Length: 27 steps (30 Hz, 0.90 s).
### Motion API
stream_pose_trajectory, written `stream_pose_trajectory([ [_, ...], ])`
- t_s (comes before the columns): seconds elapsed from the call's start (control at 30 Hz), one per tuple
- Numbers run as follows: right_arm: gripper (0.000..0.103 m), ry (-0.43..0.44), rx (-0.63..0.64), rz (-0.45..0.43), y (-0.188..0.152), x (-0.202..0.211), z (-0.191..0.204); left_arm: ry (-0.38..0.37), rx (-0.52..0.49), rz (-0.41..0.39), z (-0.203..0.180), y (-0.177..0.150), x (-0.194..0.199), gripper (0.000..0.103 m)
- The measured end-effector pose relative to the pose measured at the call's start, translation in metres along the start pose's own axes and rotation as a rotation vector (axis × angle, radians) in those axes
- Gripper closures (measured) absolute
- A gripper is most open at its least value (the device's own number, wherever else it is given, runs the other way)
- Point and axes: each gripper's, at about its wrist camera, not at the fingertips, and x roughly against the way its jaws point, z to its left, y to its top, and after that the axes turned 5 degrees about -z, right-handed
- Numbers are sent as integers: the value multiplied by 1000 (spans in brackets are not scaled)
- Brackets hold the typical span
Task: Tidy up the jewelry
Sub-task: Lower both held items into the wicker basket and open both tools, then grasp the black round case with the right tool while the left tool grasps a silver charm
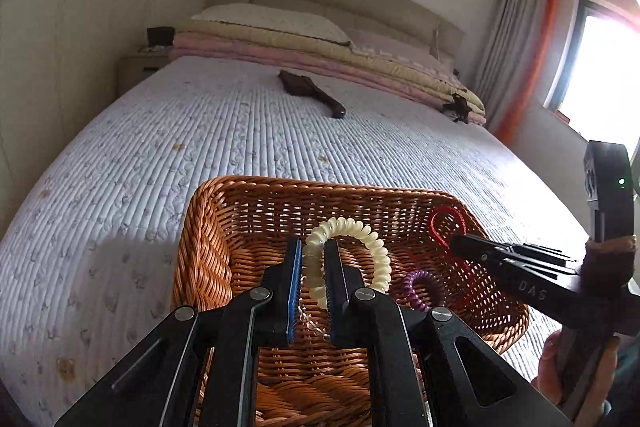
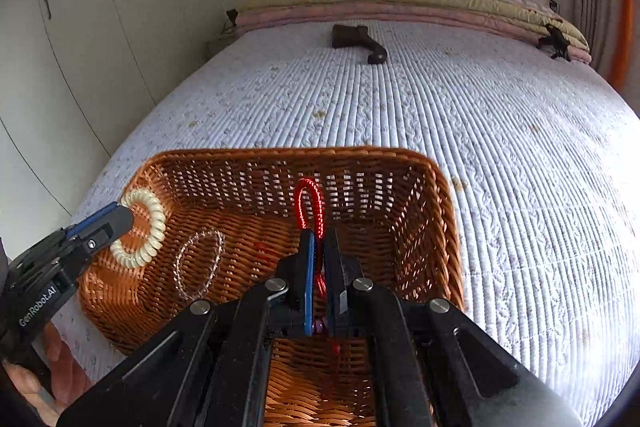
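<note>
My left gripper (image 1: 313, 247) is shut on a cream spiral coil band (image 1: 360, 229), held over the near left part of a brown wicker basket (image 1: 208, 227). Over the basket's right side, my right gripper (image 2: 319, 241) is shut on a red cord loop (image 2: 308, 201) that sticks up past its fingertips. In the right wrist view the left gripper (image 2: 122, 217) holds the cream coil (image 2: 140, 229) above the basket's left rim (image 2: 280, 153). On the basket floor lie a clear bead bracelet (image 2: 200, 263) and a purple spiral band (image 1: 424, 287).
The basket sits on a pale quilted bed (image 1: 200, 131). A dark brown object (image 1: 312, 91) lies further up the bed, before folded blankets (image 1: 320, 55) and a pillow. Wardrobe doors (image 2: 100, 27) stand on the left, a bright window (image 1: 600, 67) on the right. A person's hands (image 1: 552, 359) grip both handles.
</note>
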Motion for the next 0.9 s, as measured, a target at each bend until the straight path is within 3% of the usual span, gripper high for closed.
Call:
stream_pose_trajectory([
  [0.1, 97, -9, 9, 35, -7, -9, -2, 1, -10, 12, -4, -4, -6, 92],
  [0.33, 95, -8, 8, 28, -11, -10, -4, 32, -43, 26, -9, -10, -13, 90],
  [0.4, 85, 5, -15, 36, -13, -12, -8, 32, -37, 21, -8, -10, -11, 90],
  [0.43, 76, 5, -28, 29, -14, -12, -10, 30, -31, 23, -6, -10, -11, 88],
  [0.47, 71, 6, -36, 21, -14, -10, -11, 24, -21, 25, -4, -11, -11, 76],
  [0.53, 71, 23, -43, 5, -15, -5, -13, 15, -2, 14, -1, -12, -7, 53],
  [0.9, 71, 43, 29, -166, -38, 73, 10, -26, 3, -118, -7, -11, 45, 52],
])
